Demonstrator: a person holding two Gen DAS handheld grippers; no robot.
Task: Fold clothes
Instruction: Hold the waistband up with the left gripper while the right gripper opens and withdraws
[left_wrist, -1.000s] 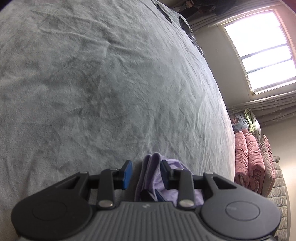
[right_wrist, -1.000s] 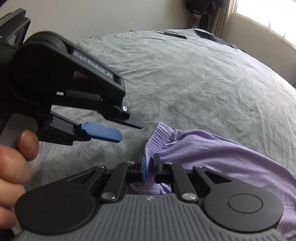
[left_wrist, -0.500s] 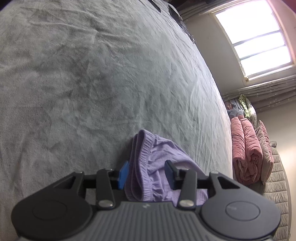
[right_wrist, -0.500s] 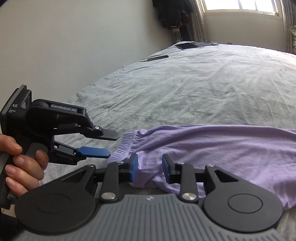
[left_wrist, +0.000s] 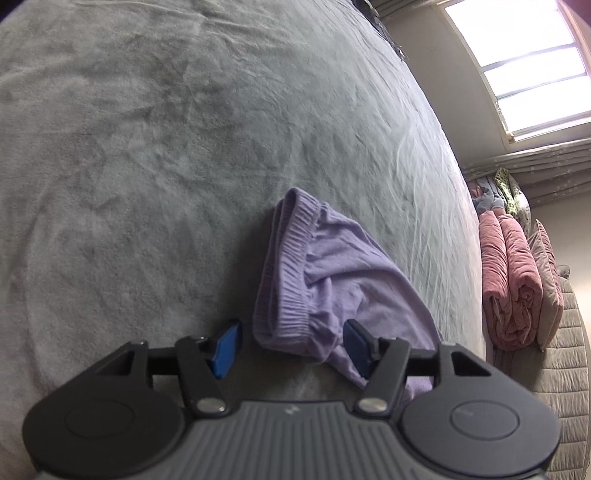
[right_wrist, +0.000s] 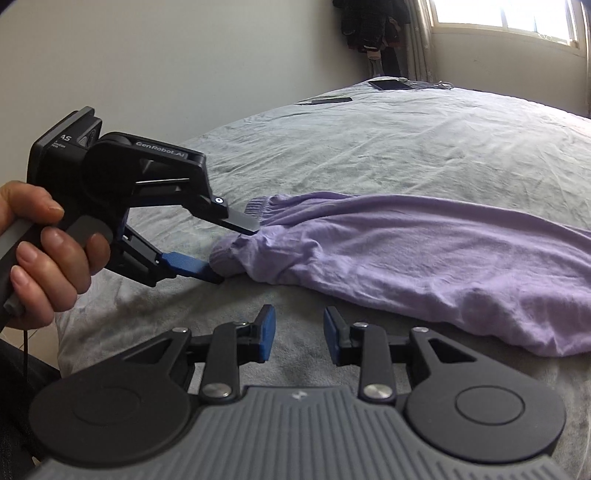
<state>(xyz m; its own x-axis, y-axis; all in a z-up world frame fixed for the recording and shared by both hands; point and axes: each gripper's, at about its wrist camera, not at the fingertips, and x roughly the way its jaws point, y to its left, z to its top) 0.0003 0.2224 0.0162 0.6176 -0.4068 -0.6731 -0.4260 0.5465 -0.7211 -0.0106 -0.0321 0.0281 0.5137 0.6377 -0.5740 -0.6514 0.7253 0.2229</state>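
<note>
While the purple pants (right_wrist: 424, 258) lie bunched on the bed (right_wrist: 406, 147), no neat fold shows. The left gripper (right_wrist: 236, 254) has its fingers spread around the waistband at nine o'clock. The right gripper (right_wrist: 299, 334) hangs spread and empty.

One lilac garment (right_wrist: 424, 254); two tongs (right_wrist: 299, 338) (left_wrist: 291, 347); one hand (right_wrist: 44, 251); two phones (right_wrist: 391, 84).

We opened both grippers: right gripper (right_wrist: 299, 338) released the lavender garment (right_wrist: 424, 258) and backed off; left gripper (left_wrist: 291, 347) widened around its waistband.
</note>
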